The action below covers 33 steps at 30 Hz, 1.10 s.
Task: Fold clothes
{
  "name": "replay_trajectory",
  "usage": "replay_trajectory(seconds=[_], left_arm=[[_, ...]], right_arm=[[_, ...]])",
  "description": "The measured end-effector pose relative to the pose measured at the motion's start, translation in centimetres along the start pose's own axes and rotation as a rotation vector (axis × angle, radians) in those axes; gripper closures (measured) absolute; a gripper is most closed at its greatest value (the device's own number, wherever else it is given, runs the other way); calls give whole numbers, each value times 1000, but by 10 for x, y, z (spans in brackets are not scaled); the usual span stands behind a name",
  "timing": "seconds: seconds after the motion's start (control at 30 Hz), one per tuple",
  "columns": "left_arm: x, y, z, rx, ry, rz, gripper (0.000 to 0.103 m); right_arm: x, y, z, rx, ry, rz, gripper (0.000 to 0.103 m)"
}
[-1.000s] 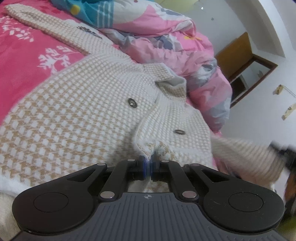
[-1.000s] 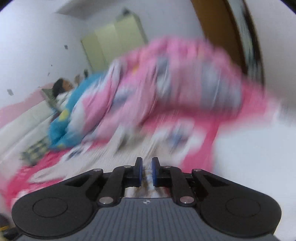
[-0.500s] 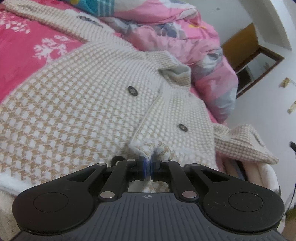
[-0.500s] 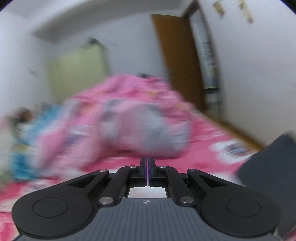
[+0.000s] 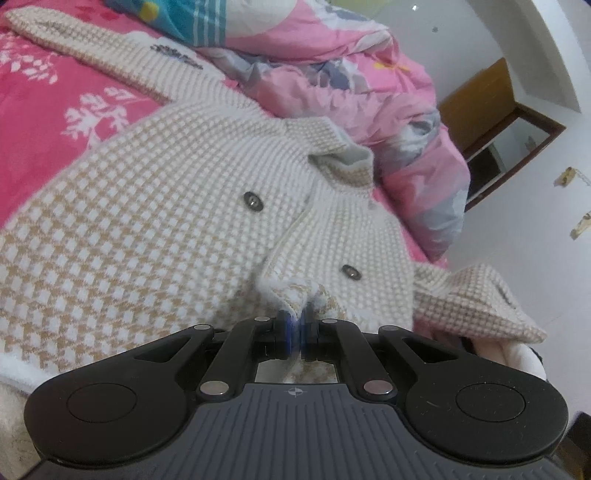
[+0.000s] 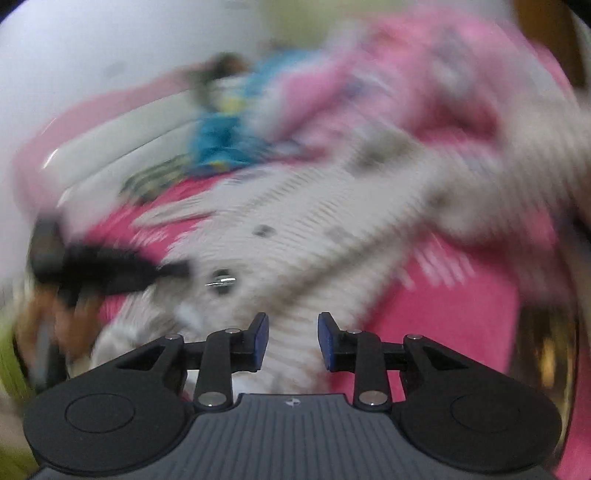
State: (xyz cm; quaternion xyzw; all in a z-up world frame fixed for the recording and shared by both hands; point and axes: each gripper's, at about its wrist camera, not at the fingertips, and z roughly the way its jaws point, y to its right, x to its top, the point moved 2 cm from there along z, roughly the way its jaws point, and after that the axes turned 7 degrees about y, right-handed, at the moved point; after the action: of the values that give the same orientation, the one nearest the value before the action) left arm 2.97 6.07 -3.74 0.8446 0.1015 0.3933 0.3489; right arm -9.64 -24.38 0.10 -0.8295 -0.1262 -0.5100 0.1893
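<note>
A cream and tan checked knit cardigan (image 5: 155,221) with dark round buttons lies spread on a pink bed. My left gripper (image 5: 298,325) is shut on the cardigan's front hem near the button placket. One sleeve (image 5: 74,48) stretches to the far left and the other sleeve (image 5: 476,306) is folded at the right. In the blurred right wrist view my right gripper (image 6: 291,341) is open and empty just above the cardigan (image 6: 295,251). The left gripper (image 6: 107,269) shows there as a dark blur at the left.
A pink floral sheet (image 5: 40,107) covers the bed. A rumpled pink quilt (image 5: 369,96) and a blue patterned cloth (image 5: 177,18) lie behind the cardigan. A wooden door frame (image 5: 491,122) and white wall are at the right.
My right gripper went from shut to open and swung back toward the cardigan. The right sleeve it carried now lies folded at the cardigan's side. My left gripper kept its hold.
</note>
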Motion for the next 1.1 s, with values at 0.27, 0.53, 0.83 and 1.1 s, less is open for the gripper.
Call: replay_trajectory(seconds=[0.27,0.53,0.83,1.1], left_arm=[[15,40,-15,-181,34,-62,101],[19,86,-23,-352,41,-80,101],[4,90,-21,-335,25,-24,101],[-73,67,34,-106,-225,222,101]], right_arm=[[-29,-70,44,-22,22,-273,47],[-47,-80,68,-240,61,-320,48],[-44,-20,-16,-511,245,-94,98],[-100,32,-29,-583,64,195,98]])
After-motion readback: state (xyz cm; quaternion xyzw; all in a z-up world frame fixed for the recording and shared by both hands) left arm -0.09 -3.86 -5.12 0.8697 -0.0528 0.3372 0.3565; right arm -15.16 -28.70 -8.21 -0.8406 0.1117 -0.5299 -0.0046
